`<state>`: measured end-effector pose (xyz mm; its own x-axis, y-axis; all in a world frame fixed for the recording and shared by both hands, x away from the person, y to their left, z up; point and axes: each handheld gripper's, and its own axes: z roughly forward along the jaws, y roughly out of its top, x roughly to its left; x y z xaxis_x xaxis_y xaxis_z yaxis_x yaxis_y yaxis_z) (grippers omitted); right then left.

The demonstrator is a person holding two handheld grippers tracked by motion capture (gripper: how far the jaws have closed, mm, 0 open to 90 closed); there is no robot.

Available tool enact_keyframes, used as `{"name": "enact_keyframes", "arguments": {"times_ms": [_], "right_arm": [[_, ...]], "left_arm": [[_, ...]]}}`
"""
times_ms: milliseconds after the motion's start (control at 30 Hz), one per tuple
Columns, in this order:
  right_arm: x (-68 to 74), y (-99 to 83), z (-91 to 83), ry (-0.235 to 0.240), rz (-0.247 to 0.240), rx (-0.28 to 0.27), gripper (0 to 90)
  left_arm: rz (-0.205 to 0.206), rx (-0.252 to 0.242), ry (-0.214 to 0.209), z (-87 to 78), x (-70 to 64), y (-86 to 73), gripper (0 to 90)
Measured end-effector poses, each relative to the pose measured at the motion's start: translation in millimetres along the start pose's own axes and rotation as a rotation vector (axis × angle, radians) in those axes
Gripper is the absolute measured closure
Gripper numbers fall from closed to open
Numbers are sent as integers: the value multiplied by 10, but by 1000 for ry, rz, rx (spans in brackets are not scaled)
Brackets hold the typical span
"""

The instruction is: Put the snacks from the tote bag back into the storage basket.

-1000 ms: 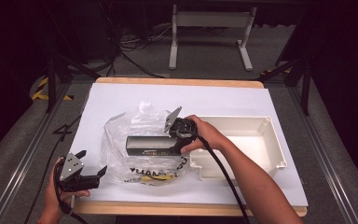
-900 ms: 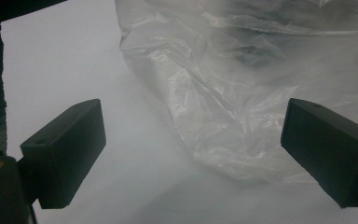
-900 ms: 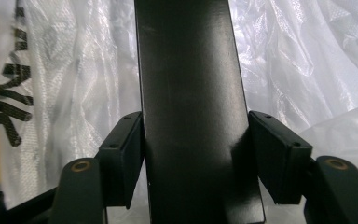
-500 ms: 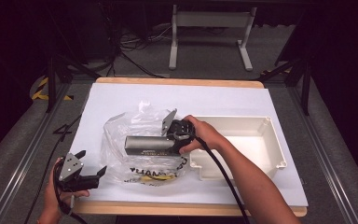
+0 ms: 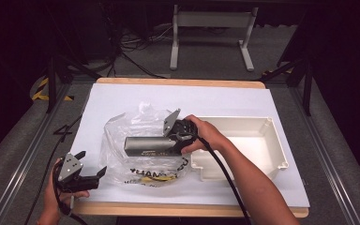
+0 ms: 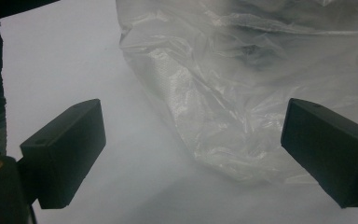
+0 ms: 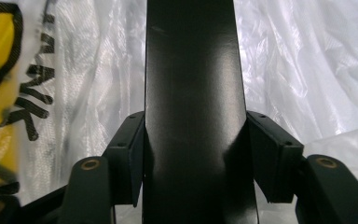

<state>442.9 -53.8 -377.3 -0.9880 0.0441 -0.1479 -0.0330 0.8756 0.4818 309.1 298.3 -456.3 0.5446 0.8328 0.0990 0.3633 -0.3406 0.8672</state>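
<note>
A crumpled clear plastic bag (image 5: 136, 124) with black and yellow print lies on the white-covered table (image 5: 122, 96). Above it my right gripper (image 5: 169, 143) is shut on one end of a long dark rectangular box (image 5: 145, 145), which points left over the bag. In the right gripper view the box (image 7: 191, 84) stands clamped between both pads of the right gripper (image 7: 191, 158), with the bag (image 7: 303, 70) behind it. My left gripper (image 5: 93, 163) is open near the table's front left corner. Its jaws face the bag's edge (image 6: 242, 93), and the left gripper (image 6: 193, 154) holds nothing.
A white plastic tray (image 5: 274, 136) sits at the right of the table, just beside the right hand. A wooden table edge (image 5: 178, 82) runs along the back. Cables trail from both grippers toward the front.
The right gripper and the dark box have edged slightly left over the bag. The left gripper has hardly moved.
</note>
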Motion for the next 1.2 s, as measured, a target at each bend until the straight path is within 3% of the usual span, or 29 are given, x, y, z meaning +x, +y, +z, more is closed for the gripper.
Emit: {"name": "enact_keyframes", "arguments": {"times_ms": [233,533,900,1200], "right_arm": [[26,35,-109,-14,-14,-44,435],[31,41,-192,-28,-20,-53,435],[40,86,-420,-42,-44,-86,435],[47,79,-541,-51,-35,-102,435]], "left_arm": [[2,1,-2,1,-2,1,73],[1,4,-1,4,-2,0,73],[-5,8,1,5,13,-12,71],[-6,9,0,5,13,-12,70]]}}
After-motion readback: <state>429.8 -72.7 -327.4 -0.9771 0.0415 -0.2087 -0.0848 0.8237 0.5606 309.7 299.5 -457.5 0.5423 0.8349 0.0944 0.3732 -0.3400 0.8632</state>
